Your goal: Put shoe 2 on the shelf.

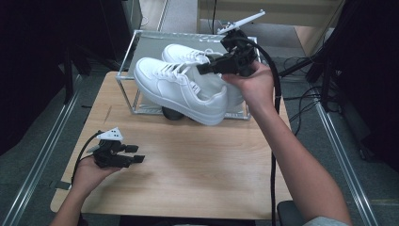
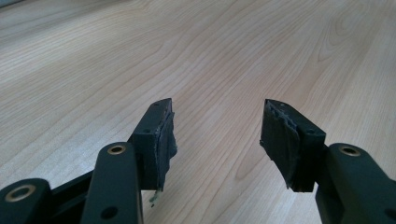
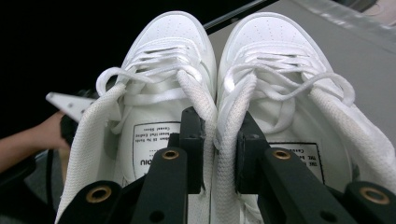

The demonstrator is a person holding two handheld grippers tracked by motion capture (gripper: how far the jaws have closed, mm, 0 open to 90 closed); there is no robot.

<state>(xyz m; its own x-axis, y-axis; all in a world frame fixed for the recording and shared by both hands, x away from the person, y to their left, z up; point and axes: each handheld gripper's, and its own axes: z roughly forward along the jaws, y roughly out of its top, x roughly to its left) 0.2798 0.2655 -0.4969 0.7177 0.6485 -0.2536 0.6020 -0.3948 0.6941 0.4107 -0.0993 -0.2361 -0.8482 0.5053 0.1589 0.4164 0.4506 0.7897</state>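
Note:
A pair of white lace-up sneakers hangs tilted above the back of the wooden table [image 1: 188, 174], the near sneaker [image 1: 181, 89] in front of the far one [image 1: 183, 54]. My right gripper [image 1: 207, 67] is shut on them. In the right gripper view its jaws [image 3: 218, 119] pinch the two inner collars together, one jaw inside the left sneaker [image 3: 163, 46] and one inside the right sneaker [image 3: 275, 42]. My left gripper [image 1: 136, 154] lies low at the table's front left, open, with bare wood between its fingers [image 2: 217, 109].
A metal-framed clear-walled rack [image 1: 127, 61] stands at the table's back edge, behind and under the raised sneakers. A dark round object [image 1: 173, 113] sits on the table below the near sneaker. A black cable [image 1: 274, 141] trails along the right forearm.

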